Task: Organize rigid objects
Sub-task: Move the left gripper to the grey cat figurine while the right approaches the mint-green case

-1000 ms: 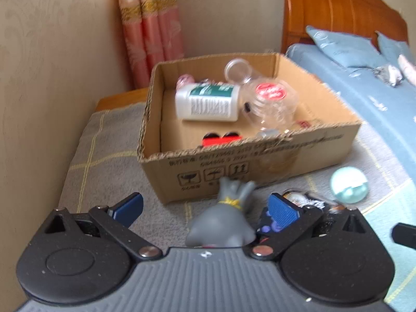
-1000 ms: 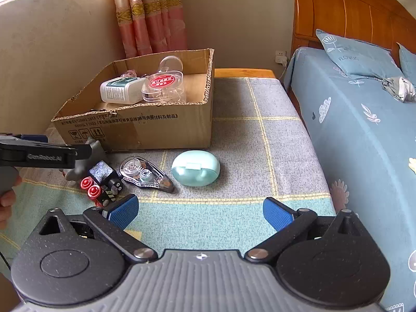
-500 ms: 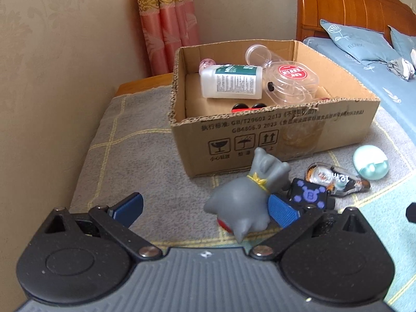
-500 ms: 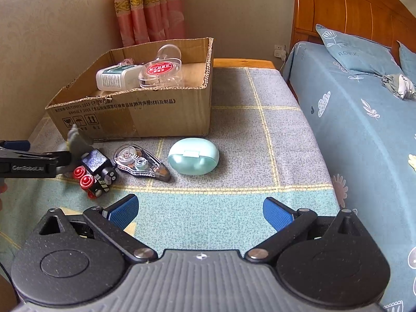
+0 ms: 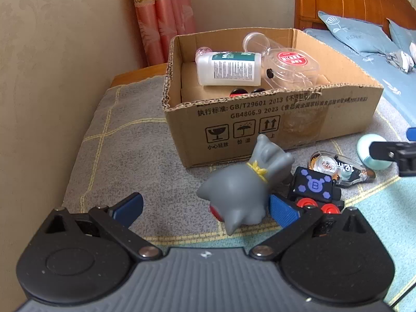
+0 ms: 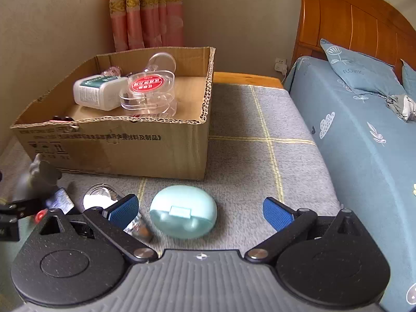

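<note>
Lying on woven grey cloth, smooth grey rubbery figurine [image 5: 241, 195], glossy oval mint case [image 6: 183, 214], seemingly plastic, both jaws spread.

Grey checked blanket [image 6: 260, 156], cardboard box [image 6: 130, 150], mint case [image 6: 183, 214], grey figurine [image 5: 241, 189], tape dispenser [image 5: 340, 167], toy car [image 5: 314, 189]

Lighting: soft daylight, even, mod. bright in both views; source not in frame. Shadows weak and diffuse, e.g. a faint one under the grey toy [image 5: 241, 195]. Glare: specular spots on the clear tub [image 6: 148, 93] and tape case [image 5: 340, 167]; small highlights on the headboard [image 6: 348, 20].

Focus: left wrist view sharp; print on the box [image 5: 273, 130] legible. Right wrist view softer: motion blur lower left, grey toy and items beside it smeared, box print less crisp.

Distortion: strong fisheye in both; wall and bed [image 6: 364, 143] edges bow near frame borders, dark vignette at corners.
</note>
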Motion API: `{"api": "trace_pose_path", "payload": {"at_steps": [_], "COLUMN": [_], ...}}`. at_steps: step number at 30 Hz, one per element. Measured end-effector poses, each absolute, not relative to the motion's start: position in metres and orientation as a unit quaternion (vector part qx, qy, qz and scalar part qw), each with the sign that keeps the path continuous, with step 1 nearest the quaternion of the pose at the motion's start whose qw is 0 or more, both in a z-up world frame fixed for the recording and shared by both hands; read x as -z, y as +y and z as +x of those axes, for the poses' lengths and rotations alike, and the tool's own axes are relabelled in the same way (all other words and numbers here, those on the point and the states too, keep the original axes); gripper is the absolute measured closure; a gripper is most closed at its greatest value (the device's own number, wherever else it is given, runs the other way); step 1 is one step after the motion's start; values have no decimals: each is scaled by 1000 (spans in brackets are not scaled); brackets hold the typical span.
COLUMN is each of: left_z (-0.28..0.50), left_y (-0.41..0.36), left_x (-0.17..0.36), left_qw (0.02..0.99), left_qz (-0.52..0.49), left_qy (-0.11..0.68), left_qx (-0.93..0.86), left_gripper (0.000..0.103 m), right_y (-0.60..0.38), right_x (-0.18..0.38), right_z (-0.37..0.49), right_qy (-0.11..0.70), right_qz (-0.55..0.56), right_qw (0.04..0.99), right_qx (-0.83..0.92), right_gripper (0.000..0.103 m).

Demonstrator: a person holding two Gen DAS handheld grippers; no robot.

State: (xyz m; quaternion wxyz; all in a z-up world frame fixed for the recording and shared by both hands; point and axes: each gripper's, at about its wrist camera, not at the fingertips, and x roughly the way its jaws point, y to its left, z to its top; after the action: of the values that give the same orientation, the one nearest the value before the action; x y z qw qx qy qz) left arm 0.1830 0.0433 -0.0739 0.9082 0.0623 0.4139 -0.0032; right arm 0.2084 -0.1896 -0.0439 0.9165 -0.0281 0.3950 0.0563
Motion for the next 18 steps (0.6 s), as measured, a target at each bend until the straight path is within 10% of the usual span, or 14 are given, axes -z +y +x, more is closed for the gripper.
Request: {"api": "trace_pose_path", "payload": {"at_steps": [18], "left_z": [188], "left_y": [62], "left_x": [84], "left_qw": [900], "left_qz": [78], "left_qy": [428], "left_qx": [-25], "left_gripper": [0], "right_y": [-200], "right_x": [66], "right_z": [207], "right_qy": [420], "right_qz": [-34], "right_qw": [906], "right_qx": [-52], "right_gripper": [0]}}
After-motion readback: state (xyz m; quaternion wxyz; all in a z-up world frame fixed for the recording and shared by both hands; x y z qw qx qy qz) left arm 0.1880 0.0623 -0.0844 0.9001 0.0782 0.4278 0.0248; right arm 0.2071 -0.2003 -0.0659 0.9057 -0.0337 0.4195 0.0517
